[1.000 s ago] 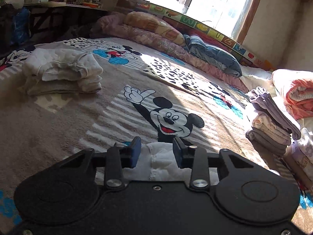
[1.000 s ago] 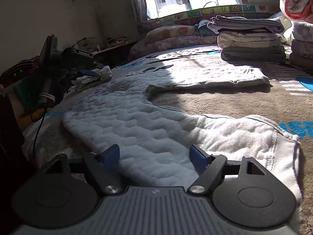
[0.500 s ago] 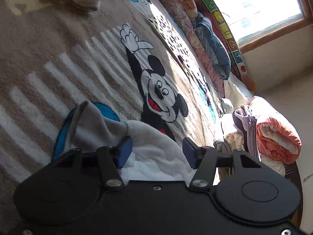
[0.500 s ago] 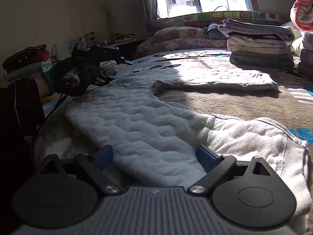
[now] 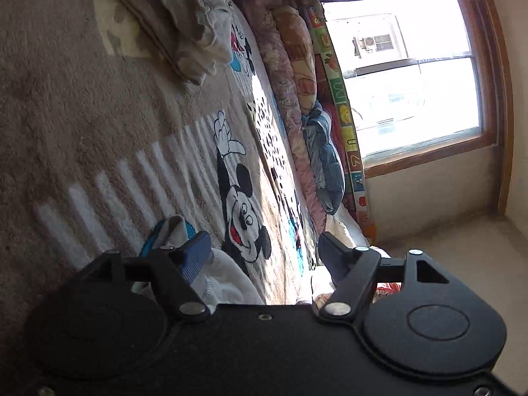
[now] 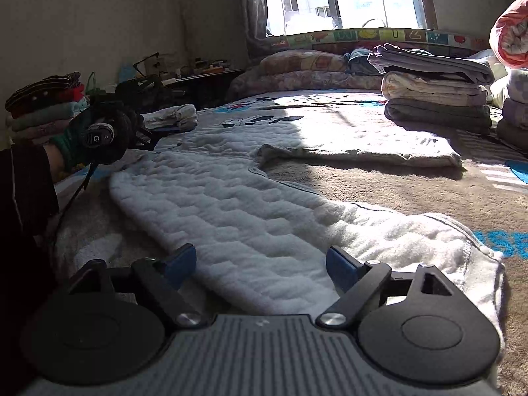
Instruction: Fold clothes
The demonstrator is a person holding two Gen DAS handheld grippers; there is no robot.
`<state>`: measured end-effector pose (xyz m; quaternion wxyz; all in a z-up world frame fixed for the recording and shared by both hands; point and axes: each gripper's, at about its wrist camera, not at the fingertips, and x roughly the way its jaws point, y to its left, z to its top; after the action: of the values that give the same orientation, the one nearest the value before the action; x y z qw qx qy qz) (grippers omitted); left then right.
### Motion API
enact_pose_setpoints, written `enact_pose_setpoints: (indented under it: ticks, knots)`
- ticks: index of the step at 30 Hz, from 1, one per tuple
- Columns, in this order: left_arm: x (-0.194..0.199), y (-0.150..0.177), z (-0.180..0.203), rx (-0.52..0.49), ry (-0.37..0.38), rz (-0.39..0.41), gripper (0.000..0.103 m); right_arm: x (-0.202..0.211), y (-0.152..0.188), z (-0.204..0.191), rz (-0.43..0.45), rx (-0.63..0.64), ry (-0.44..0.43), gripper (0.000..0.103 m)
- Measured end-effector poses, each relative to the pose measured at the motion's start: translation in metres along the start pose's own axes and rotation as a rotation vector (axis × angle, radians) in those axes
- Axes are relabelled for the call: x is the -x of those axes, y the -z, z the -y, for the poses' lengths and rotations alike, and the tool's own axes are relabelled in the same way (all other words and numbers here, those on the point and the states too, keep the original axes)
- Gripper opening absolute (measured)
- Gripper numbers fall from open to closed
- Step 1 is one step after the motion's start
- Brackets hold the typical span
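Observation:
A white quilted garment [image 6: 231,204] lies spread flat on the Mickey Mouse blanket [image 5: 99,115], one sleeve [image 6: 356,155] stretched toward the sunlit side. My right gripper [image 6: 260,260] hovers low over the garment's near hem, open wide, with cloth under the gap. My left gripper [image 5: 264,250] is rolled sideways and open wide. A white cuff [image 5: 227,280] of the garment bunches beside its left finger [image 5: 196,257], held by neither finger. In the right wrist view a gloved hand [image 6: 102,132] holds the left gripper at the garment's far left end.
Folded clothes [image 6: 435,99] are stacked at the far right, with a pink rolled blanket [image 6: 511,33] beyond. A folded white garment [image 5: 184,16] lies at the far end of the bed. Rolled quilts [image 5: 297,99] line the window wall. Another clothes pile [image 6: 43,105] sits at the left.
My left gripper opened from nearly shut to wide, let the white cloth go and rolled sideways. The gloved hand came into the right wrist view. My right gripper's jaws spread slightly wider.

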<state>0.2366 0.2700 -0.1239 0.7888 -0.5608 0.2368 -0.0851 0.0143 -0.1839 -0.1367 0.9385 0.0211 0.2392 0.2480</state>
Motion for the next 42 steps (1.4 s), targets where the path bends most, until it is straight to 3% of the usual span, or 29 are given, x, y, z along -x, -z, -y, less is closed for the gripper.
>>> enact_pose_setpoints:
  ticks: [2, 3, 7, 10, 14, 22, 24, 27, 33, 34, 38, 40, 42]
  knots:
    - [0.022, 0.003, 0.007, -0.002, 0.047, 0.037, 0.071, 0.006, -0.002, -0.004, 0.014, 0.041, 0.014, 0.083]
    - [0.031, 0.008, 0.009, -0.021, 0.035, 0.045, 0.072, 0.01, -0.002, -0.007, 0.022, 0.067, 0.021, 0.081]
    - [0.058, 0.033, 0.032, -0.232, -0.091, 0.052, 0.072, 0.023, -0.005, -0.016, 0.053, 0.171, 0.046, 0.078]
    - [0.076, 0.058, 0.051, -0.446, -0.161, 0.085, 0.075, 0.029, -0.004, -0.022, 0.055, 0.245, 0.062, 0.076]
    - [0.103, 0.091, 0.057, -0.662, -0.22, 0.12, 0.075, 0.039, 0.0, -0.023, 0.035, 0.333, 0.105, 0.074]
    - [0.122, 0.14, 0.057, -1.114, -0.366, 0.145, 0.075, 0.062, 0.006, -0.009, -0.032, 0.508, 0.221, 0.07]
    - [0.125, 0.149, 0.054, -1.211, -0.384, 0.135, 0.075, 0.062, 0.011, -0.005, -0.087, 0.522, 0.238, 0.059]
    - [0.126, 0.164, 0.051, -1.372, -0.412, 0.125, 0.075, 0.061, 0.022, -0.008, -0.127, 0.565, 0.226, 0.059]
    - [0.119, 0.189, 0.036, -1.641, -0.444, 0.022, 0.075, 0.062, 0.03, -0.018, -0.169, 0.66, 0.225, 0.059]
    - [0.118, 0.191, 0.034, -1.67, -0.446, 0.008, 0.075, 0.063, 0.03, -0.017, -0.18, 0.665, 0.228, 0.059]
    - [0.112, 0.201, 0.022, -1.766, -0.482, -0.039, 0.075, 0.064, 0.026, 0.009, -0.196, 0.469, 0.18, 0.063]
    - [0.108, 0.203, 0.018, -1.787, -0.491, -0.064, 0.075, 0.065, 0.027, 0.013, -0.193, 0.451, 0.2, 0.073]
    - [0.106, 0.203, 0.017, -1.795, -0.475, -0.076, 0.075, 0.067, 0.029, 0.011, -0.186, 0.47, 0.216, 0.072]
